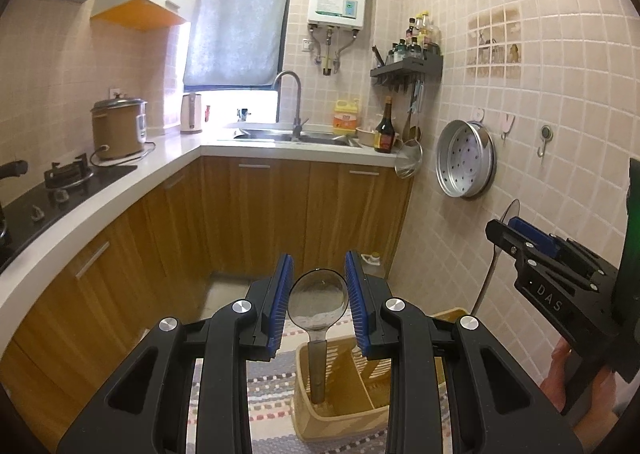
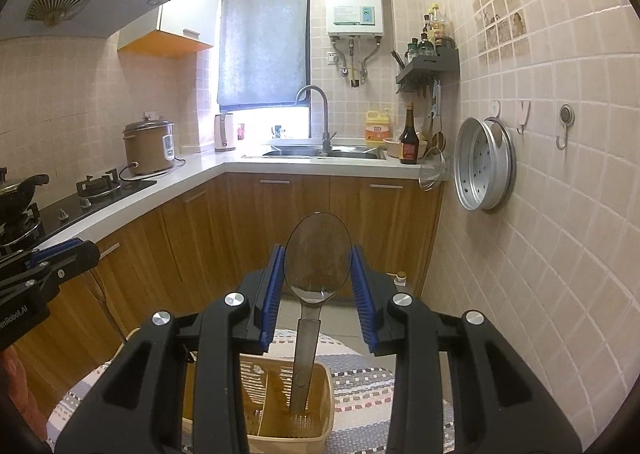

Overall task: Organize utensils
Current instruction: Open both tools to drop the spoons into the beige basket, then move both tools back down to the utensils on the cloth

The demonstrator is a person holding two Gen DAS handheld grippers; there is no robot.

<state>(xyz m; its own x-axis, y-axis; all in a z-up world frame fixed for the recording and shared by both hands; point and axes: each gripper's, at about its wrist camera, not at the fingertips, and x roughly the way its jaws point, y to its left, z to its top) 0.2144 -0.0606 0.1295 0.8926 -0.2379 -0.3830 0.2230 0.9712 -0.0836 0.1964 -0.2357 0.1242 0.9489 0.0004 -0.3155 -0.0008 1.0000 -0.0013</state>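
A spoon [image 1: 318, 300] stands upright in a tan plastic utensil basket [image 1: 340, 406], handle down and bowl up. Its bowl is a smoky, see-through grey with a wet-looking sheen near the bottom, and it narrows into a darker, flat handle [image 2: 305, 366] that drops into one of the basket's compartments. The basket has slotted walls and inner dividers, and it sits on a woven mat [image 2: 360, 386] patterned in grey, white and pink.

The left gripper [image 1: 318, 302] has its jaws spread, one blue pad on each side of the spoon's bowl; the left wrist view does not settle whether the pads touch it. The right gripper [image 2: 318, 286] is likewise spread, its pads flanking the lower part of the bowl, again with contact unclear. Behind them run wooden cabinets [image 1: 256, 214] and a tiled wall [image 1: 520, 94].
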